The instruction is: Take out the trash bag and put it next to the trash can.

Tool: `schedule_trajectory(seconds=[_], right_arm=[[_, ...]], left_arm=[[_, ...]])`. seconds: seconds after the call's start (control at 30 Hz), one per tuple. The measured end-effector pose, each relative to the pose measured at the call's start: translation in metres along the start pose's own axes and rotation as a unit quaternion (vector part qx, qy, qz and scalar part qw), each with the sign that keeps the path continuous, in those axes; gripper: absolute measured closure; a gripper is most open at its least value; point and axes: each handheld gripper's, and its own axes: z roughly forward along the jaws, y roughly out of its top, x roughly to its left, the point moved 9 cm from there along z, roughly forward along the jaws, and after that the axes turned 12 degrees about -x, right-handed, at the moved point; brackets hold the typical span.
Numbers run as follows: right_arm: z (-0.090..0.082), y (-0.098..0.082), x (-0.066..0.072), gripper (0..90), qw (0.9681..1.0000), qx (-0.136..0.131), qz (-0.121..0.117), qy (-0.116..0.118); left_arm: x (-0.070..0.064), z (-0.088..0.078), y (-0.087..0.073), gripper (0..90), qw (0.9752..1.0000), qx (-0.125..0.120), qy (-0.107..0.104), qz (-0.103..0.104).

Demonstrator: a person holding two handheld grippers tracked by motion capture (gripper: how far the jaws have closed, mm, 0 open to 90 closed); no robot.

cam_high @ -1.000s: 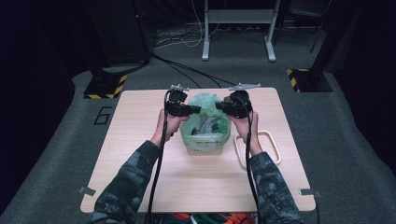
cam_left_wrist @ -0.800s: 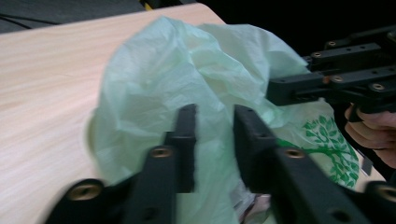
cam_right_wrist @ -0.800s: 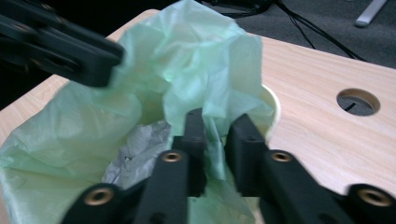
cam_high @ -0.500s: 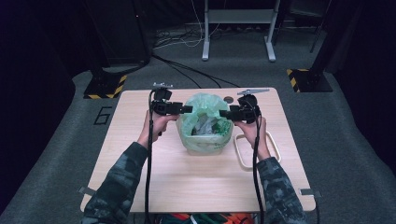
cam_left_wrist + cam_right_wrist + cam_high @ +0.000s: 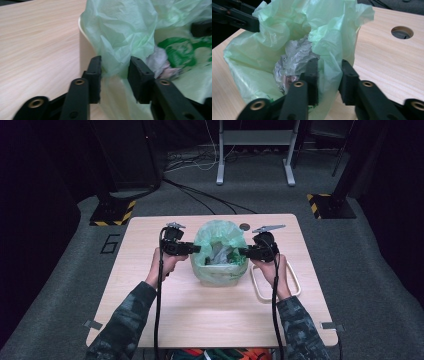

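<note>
Left gripper view: the left gripper (image 5: 113,75) has its two black jaws part-way in, having just been closing, with a fold of the thin pale-green plastic bin liner (image 5: 120,32) between them; a sliver of gap seems to remain at each pad, so I read it as straddling the film rather than clamping it. The fold comes up over the rim of the cream plastic waste bin (image 5: 86,52), which sits just left of the jaws. Beyond the right jaw, inside the liner, lie crumpled white paper waste (image 5: 160,62) and a white bag with green print (image 5: 182,53). Right gripper view: the right gripper (image 5: 328,80) stands the same way, its jaws also just closing, part shut around the liner's opposite edge, pads not plainly pressing. Crumpled silvery-grey wrapping (image 5: 294,60) lies just past the left jaw, the light wooden table (image 5: 387,57) with its round cable hole (image 5: 402,32) off to the right. High view: both grippers flank the bin from either side, a white loop-shaped handle (image 5: 295,282) lying near the right hand. Judgement: the step is gathering the liner's rim. To do it well, finish both closures on several layers of film above the rim, then draw both sides up evenly so the bin stays put and the film doesn't tear.
</note>
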Motion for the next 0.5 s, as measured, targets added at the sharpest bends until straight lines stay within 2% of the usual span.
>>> schedule_trajectory(seconds=[0.07, 0.2, 0.27, 0.3, 0.5], right_arm=[[-0.001, 0.001, 0.001, 79.4, 1.0000, -0.003, -0.007, -0.002], [-0.003, 0.003, 0.002, 83.3, 0.9999, -0.005, -0.009, -0.002], [-0.005, 0.005, 0.004, 86.2, 0.9999, -0.012, -0.009, 0.002], [-0.006, 0.006, 0.004, 86.6, 0.9998, -0.015, -0.012, 0.004], [-0.015, 0.020, 0.013, 88.4, 0.9991, -0.030, -0.029, 0.010]], left_arm=[[-0.002, -0.001, 0.000, 70.4, 1.0000, -0.005, -0.002, -0.001], [-0.004, -0.005, 0.004, 77.6, 0.9998, -0.011, 0.004, 0.017], [-0.007, -0.008, 0.007, 85.4, 0.9992, -0.016, 0.004, 0.036], [-0.008, -0.009, 0.008, 88.0, 0.9992, -0.017, 0.000, 0.038], [-0.017, -0.015, 0.017, 89.1, 0.9987, -0.023, -0.016, 0.044]])
